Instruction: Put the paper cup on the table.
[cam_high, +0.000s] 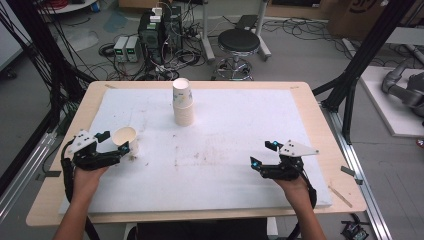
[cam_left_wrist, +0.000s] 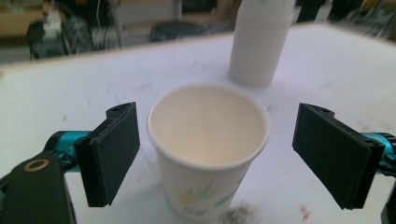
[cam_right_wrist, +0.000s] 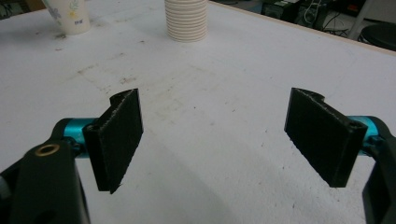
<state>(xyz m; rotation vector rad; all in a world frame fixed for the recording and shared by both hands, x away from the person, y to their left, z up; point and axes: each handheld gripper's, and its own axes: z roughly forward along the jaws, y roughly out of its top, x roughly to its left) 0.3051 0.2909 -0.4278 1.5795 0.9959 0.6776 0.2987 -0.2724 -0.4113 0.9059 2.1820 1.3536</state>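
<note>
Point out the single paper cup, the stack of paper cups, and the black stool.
Single white paper cup with green print (cam_left_wrist: 208, 186): left gripper view, on its outer side wall.
Stack of white ribbed paper cups (cam_high: 183, 107): high view, on the stack's side.
Round black stool (cam_high: 239, 40): high view, on its seat.

In the left gripper view, the top of the cup stack (cam_left_wrist: 261, 42) behind the single paper cup (cam_left_wrist: 208, 149) is running off the upper edge, and the cup's base is being cut by the lower edge, its printed wording too blurred to read. In the right gripper view, the cup (cam_right_wrist: 67, 15) left of the stack (cam_right_wrist: 187, 18) is losing its rim to the frame. The person's forearms are leaving the high view below the bench (cam_high: 310, 100).
</note>
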